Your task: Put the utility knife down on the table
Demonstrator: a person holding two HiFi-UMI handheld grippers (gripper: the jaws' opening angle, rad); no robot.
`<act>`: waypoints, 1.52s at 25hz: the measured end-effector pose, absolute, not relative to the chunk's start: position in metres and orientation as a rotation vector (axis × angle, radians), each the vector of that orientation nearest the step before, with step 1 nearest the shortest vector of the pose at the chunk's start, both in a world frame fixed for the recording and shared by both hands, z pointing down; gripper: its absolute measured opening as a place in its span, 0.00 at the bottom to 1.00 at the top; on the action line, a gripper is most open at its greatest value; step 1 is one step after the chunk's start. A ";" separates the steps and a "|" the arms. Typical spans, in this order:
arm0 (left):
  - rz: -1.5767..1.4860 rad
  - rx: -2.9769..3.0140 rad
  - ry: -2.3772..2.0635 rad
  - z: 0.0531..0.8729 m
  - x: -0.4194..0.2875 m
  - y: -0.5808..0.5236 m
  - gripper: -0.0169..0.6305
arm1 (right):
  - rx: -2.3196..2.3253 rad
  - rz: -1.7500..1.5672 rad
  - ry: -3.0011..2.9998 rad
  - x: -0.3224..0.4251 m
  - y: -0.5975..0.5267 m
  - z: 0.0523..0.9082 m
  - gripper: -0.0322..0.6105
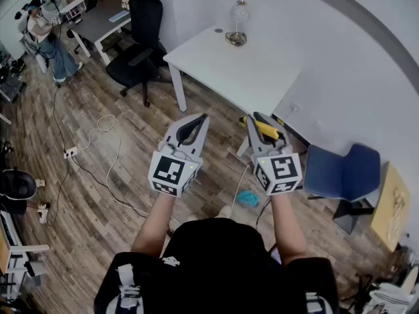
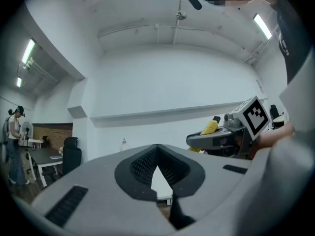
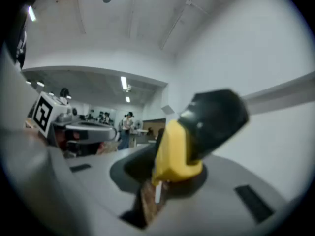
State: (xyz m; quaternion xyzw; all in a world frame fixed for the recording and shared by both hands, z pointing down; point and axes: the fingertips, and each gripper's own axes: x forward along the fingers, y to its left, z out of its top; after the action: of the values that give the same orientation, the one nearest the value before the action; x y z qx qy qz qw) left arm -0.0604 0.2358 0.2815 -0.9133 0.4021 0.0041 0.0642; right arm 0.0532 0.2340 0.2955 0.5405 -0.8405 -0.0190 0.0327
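A yellow and black utility knife (image 1: 264, 129) is clamped in my right gripper (image 1: 262, 131), held in the air above the wooden floor just short of the white table (image 1: 216, 67). In the right gripper view the knife (image 3: 194, 136) fills the centre, its black end pointing up and right. My left gripper (image 1: 194, 125) is beside it on the left, jaws shut with nothing between them. In the left gripper view my left gripper (image 2: 157, 165) shows its closed tips, and the right gripper (image 2: 224, 137) with the knife (image 2: 209, 128) appears at right.
A glass lamp (image 1: 237, 19) stands at the white table's far edge. A black office chair (image 1: 139, 38) is left of the table, a blue chair (image 1: 342, 172) at right. Cables (image 1: 98, 150) trail over the floor. A person (image 1: 46, 41) stands far left by a grey desk (image 1: 98, 19).
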 end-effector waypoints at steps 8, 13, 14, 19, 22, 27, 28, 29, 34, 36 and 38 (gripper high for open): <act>0.001 -2.766 1.229 0.288 -0.048 0.230 0.05 | 1.613 -0.082 -2.585 0.057 0.228 0.302 0.18; -0.018 -2.768 1.261 0.300 -0.028 0.227 0.05 | 1.576 -0.054 -2.605 0.075 0.223 0.312 0.18; -0.023 -2.767 1.269 0.302 -0.024 0.226 0.05 | 1.568 -0.051 -2.610 0.079 0.222 0.315 0.18; -0.056 -2.759 1.300 0.316 -0.006 0.225 0.05 | 1.545 -0.019 -2.626 0.099 0.214 0.328 0.18; -0.086 -2.761 1.318 0.322 0.000 0.223 0.05 | 1.538 -0.001 -2.631 0.108 0.209 0.333 0.18; -0.110 -2.751 1.326 0.323 0.008 0.212 0.05 | 1.527 -0.005 -2.644 0.117 0.198 0.337 0.18; -0.111 -2.751 1.322 0.323 0.010 0.209 0.05 | 1.526 -0.006 -2.644 0.118 0.195 0.338 0.18; -0.109 -2.750 1.320 0.323 0.011 0.206 0.05 | 1.525 -0.006 -2.644 0.118 0.193 0.338 0.18; -0.108 -2.759 1.323 0.324 0.012 0.186 0.05 | 1.526 0.000 -2.632 0.120 0.177 0.341 0.18; -0.112 -2.765 1.324 0.327 0.011 0.174 0.05 | 1.527 -0.002 -2.623 0.121 0.164 0.342 0.18; -0.109 -2.772 1.322 0.329 0.011 0.160 0.05 | 1.531 0.005 -2.613 0.122 0.151 0.344 0.18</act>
State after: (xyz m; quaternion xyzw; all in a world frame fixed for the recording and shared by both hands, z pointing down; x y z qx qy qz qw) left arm 0.0111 0.1603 0.3291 -0.9015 0.4299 -0.0354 0.0341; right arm 0.1217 0.1508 0.3442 0.5046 -0.8615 0.0015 0.0565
